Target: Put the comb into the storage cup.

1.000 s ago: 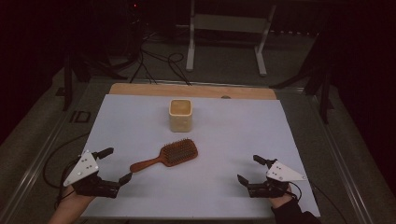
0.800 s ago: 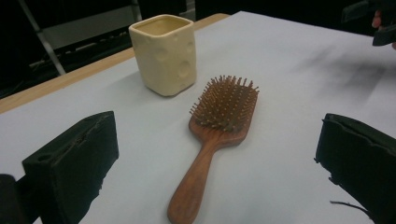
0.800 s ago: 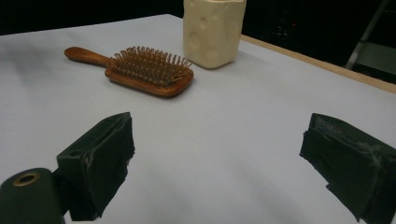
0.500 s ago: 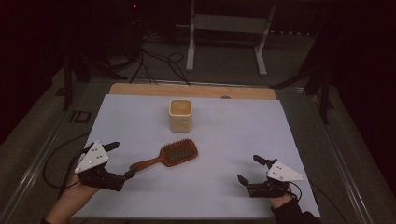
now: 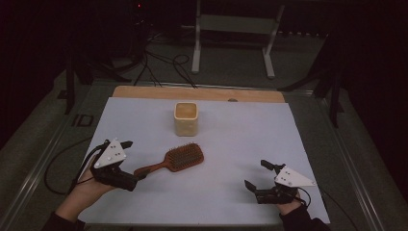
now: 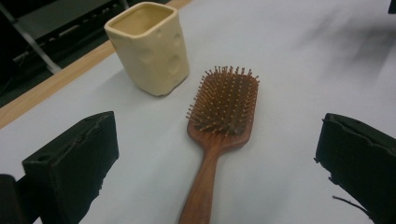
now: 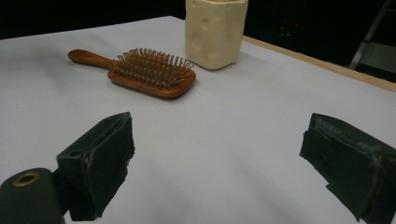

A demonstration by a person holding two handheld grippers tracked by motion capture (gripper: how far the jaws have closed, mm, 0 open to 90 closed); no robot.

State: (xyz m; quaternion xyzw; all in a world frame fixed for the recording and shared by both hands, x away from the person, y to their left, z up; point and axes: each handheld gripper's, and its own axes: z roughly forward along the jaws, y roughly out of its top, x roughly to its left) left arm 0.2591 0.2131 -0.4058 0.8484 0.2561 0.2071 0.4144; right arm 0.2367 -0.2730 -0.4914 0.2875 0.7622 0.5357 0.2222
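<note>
Left gripper (image 5: 133, 159): near-left of table, held in person's left hand (image 5: 86, 190); jaws spread wide, nothing btwn them. Handle end of brush sits just at the jaw tips in high view; in left gripper view the handle runs up the gap btwn the jaws. Touching or not: can't tell.
Right gripper (image 5: 257, 174): near-right, well apart from brush; jaws released, wide apart, empty.
Hairbrush (image 5: 175, 159): wooden paddle type, flat on the white sheet (image 5: 240, 139), bristles up; roughly mid-table, slightly left. Handle points toward left gripper, head points away toward cup.
Cup (image 5: 185, 118): cream, squarish, dimpled sides, upright, open top. Beyond brush head, near but not touching.
Far edge: strip of bare wooden tabletop (image 5: 202, 93) past the sheet.
Background: dark floor, cables, grey stand legs (image 5: 231, 45).
</note>
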